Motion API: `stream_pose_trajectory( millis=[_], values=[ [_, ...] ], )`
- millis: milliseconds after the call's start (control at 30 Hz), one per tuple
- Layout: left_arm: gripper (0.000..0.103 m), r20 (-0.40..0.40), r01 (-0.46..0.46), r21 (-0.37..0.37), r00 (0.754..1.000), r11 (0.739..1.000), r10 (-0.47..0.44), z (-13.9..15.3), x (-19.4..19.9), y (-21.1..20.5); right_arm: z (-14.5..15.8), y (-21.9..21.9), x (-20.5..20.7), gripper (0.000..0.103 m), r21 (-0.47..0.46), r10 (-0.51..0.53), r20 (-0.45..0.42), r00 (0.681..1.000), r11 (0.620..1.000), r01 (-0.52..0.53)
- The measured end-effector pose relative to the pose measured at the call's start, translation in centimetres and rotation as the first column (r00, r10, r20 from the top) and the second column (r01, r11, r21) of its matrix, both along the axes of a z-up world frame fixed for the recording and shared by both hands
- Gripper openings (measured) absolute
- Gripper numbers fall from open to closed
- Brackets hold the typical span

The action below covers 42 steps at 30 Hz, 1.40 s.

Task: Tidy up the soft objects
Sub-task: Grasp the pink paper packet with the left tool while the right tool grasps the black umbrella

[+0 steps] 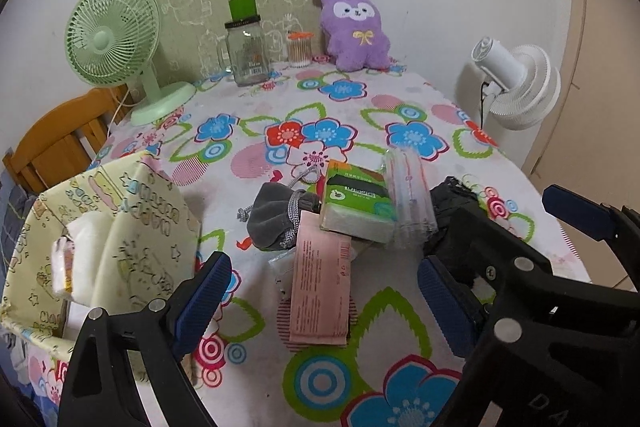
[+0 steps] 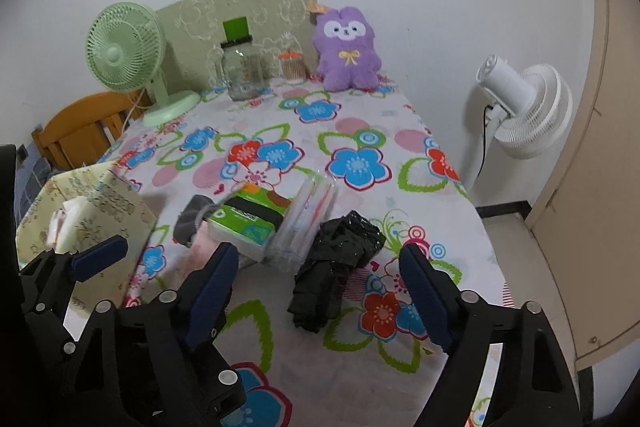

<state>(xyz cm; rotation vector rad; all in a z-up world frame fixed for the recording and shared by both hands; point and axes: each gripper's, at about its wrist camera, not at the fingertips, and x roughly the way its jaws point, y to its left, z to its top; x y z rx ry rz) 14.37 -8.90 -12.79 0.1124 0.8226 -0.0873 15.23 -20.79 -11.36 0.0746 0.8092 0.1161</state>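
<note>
A pile of soft things lies mid-table: a grey drawstring pouch (image 1: 274, 217), a pink packet (image 1: 320, 291), a green tissue pack (image 1: 358, 203), a clear plastic pack (image 1: 408, 199) and a black crumpled cloth (image 2: 340, 267). A yellow patterned box (image 1: 116, 247) at the left holds white packets (image 1: 86, 259). My left gripper (image 1: 324, 303) is open and empty, hovering over the pink packet. My right gripper (image 2: 320, 291) is open and empty, just above the black cloth. In the right wrist view the pouch (image 2: 192, 219), tissue pack (image 2: 248, 223) and box (image 2: 92, 223) also show.
At the table's back stand a green fan (image 1: 116, 43), a glass jar (image 1: 246, 53), a cotton-swab tub (image 1: 299, 49) and a purple plush toy (image 1: 356, 29). A white floor fan (image 1: 520, 87) stands right of the table, a wooden chair (image 1: 60, 143) left.
</note>
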Motion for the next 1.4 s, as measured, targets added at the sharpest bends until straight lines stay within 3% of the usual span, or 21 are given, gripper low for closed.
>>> stream_pose_trajectory(
  millis=[500,767,900,1033,1100,1400],
  values=[
    [0.094,-0.075,0.005,0.037,0.997,0.999,-0.003,-3.1,2.7,-0.1,-3.7,0.2,2.9,0.056,0.017,0.006,-0.124,0.992,1.000,-0.004],
    [0.079,-0.120,0.004,0.038,0.993,0.999,0.001,-4.5,3.4,0.3,-4.7,0.6,3.2,0.042,0.007,0.008,-0.161,0.987,1.000,-0.007],
    [0.065,-0.131,0.010,0.019,0.991,1.000,-0.007,-4.8,3.3,0.5,-5.0,0.9,3.2,0.031,0.002,0.010,-0.173,0.985,1.000,-0.010],
    [0.043,-0.131,0.023,0.002,0.991,1.000,-0.023,-4.7,2.9,0.7,-4.9,1.0,2.9,0.028,0.001,0.003,-0.172,0.985,1.000,-0.003],
    [0.039,-0.135,0.028,-0.006,0.990,1.000,-0.029,-4.6,2.8,0.7,-4.8,1.1,2.8,0.025,0.004,0.003,-0.173,0.985,1.000,-0.002],
    [0.038,-0.106,0.044,-0.022,0.993,0.999,-0.046,-3.4,1.3,0.8,-3.7,1.5,1.3,0.023,-0.006,-0.002,-0.146,0.989,1.000,0.001]
  ],
)
